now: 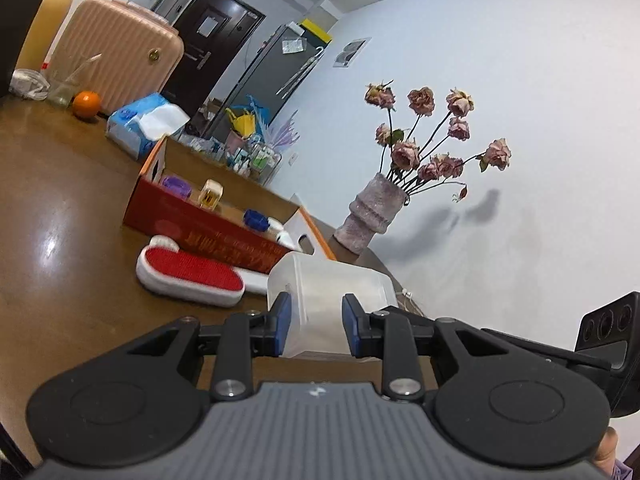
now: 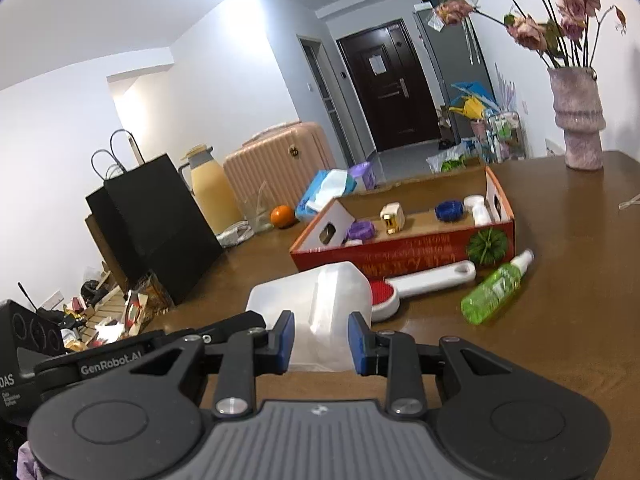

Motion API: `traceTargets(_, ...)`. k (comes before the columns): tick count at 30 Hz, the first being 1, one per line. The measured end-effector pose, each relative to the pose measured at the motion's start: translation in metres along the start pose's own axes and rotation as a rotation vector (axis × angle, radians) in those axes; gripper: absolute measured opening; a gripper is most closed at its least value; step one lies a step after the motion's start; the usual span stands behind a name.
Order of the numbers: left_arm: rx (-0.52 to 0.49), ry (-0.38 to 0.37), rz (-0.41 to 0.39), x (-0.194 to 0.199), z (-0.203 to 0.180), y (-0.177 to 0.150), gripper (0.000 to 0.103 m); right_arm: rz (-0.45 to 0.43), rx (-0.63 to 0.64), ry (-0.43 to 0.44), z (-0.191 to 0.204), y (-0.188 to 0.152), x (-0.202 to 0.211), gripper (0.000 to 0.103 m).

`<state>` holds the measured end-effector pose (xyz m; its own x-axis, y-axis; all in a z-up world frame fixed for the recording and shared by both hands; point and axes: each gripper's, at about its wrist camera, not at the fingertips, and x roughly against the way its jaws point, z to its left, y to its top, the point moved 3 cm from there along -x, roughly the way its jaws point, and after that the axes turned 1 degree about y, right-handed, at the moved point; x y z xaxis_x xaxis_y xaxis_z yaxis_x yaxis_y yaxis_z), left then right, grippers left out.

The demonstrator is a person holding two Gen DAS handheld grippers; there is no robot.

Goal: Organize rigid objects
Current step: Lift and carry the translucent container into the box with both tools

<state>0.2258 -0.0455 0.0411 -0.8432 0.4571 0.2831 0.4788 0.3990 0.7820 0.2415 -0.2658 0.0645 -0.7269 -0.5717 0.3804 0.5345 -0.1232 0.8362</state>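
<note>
A translucent white plastic box [image 1: 328, 280] hangs above the brown table, held from two sides. My left gripper [image 1: 319, 328] is shut on its near edge, the blue pads pressing the wall. My right gripper [image 2: 320, 340] grips the same plastic box [image 2: 316, 296] from the other side. Behind it lies a red-and-white lint brush [image 1: 188, 274]. An open red cardboard box [image 1: 208, 232] holds a purple lid [image 1: 176, 186], a small yellow bottle [image 1: 211, 194], a blue ring [image 1: 256, 220] and a white bottle [image 2: 478, 208]. A green spray bottle [image 2: 494, 288] lies beside the carton.
A pink vase of dried roses [image 1: 370, 216] stands by the wall. At the table's far end are an orange [image 1: 86, 104], a tissue pack [image 1: 140, 124], a glass and a yellow thermos [image 2: 210, 188]. Black paper bags [image 2: 152, 216] and a pink suitcase [image 2: 276, 152] stand beyond the table edge.
</note>
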Motion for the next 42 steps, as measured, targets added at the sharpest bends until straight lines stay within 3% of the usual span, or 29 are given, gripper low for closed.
traceTargets(11, -0.070, -0.014, -0.011, -0.064, -0.007, 0.064, 0.028, -0.062, 0.021, -0.002, -0.023, 0.064, -0.036, 0.029)
traceTargets(17, -0.098, 0.012, 0.042, -0.125, 0.004, 0.101, 0.028, -0.042, -0.089, 0.019, -0.065, 0.105, -0.091, 0.029)
traceTargets(23, -0.051, 0.037, 0.126, -0.191, 0.034, 0.126, 0.028, 0.029, -0.170, 0.019, -0.108, 0.133, -0.156, 0.029)
traceTargets(30, -0.028, 0.084, 0.239, -0.249, 0.066, 0.121, 0.028, 0.152, -0.258, -0.003, -0.154, 0.129, -0.220, 0.029)
traceTargets(38, 0.018, 0.101, 0.295, -0.268, 0.089, 0.111, 0.027, 0.277, -0.265, -0.045, -0.167, 0.109, -0.260, 0.028)
traceTargets(42, 0.018, 0.117, 0.332, -0.273, 0.092, 0.105, 0.027, 0.296, -0.256, -0.073, -0.167, 0.105, -0.268, 0.030)
